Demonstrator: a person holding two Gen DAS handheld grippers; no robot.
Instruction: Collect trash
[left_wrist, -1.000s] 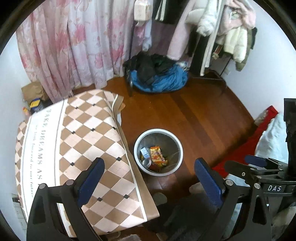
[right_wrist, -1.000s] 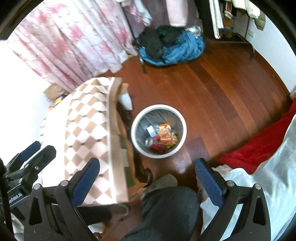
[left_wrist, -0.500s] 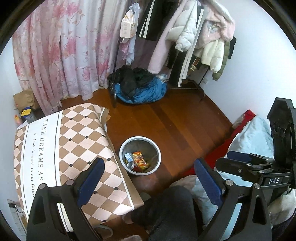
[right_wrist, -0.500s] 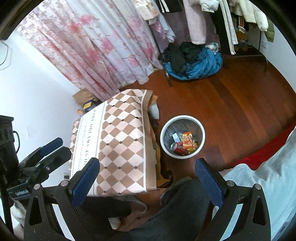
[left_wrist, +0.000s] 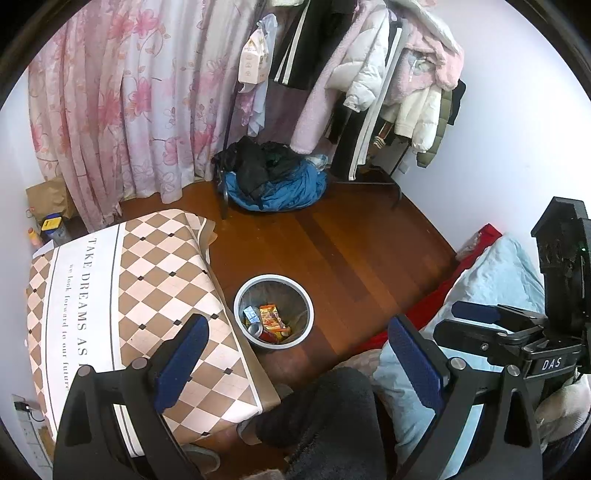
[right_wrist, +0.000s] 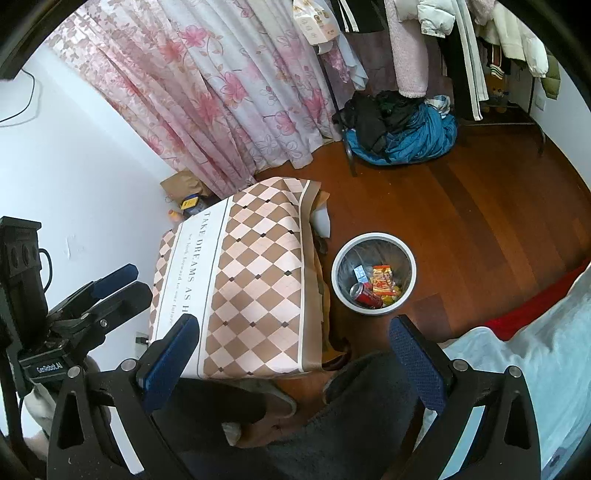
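Note:
A round grey trash bin (left_wrist: 274, 283) stands on the wood floor beside the table, and it also shows in the right wrist view (right_wrist: 373, 238). Inside lie a red soda can (right_wrist: 365, 294), a snack wrapper (right_wrist: 384, 277) and a small blue packet (right_wrist: 359, 272). My left gripper (left_wrist: 297, 334) is open and empty, high above the bin. My right gripper (right_wrist: 293, 332) is open and empty, high above the table edge and the bin. Each gripper shows at the side of the other's view.
A low table with a checkered cloth (left_wrist: 110, 295) stands left of the bin. A pile of blue and black clothes (left_wrist: 273, 181) lies under a clothes rack (left_wrist: 369, 92). Floral curtains (left_wrist: 129, 92) hang behind. A bed with a red blanket (left_wrist: 480, 273) is at the right. The person's legs (right_wrist: 332, 406) are below.
Both grippers have risen and pulled back from the bin, so the bin looks smaller and more of the room shows. Both stay open and empty.

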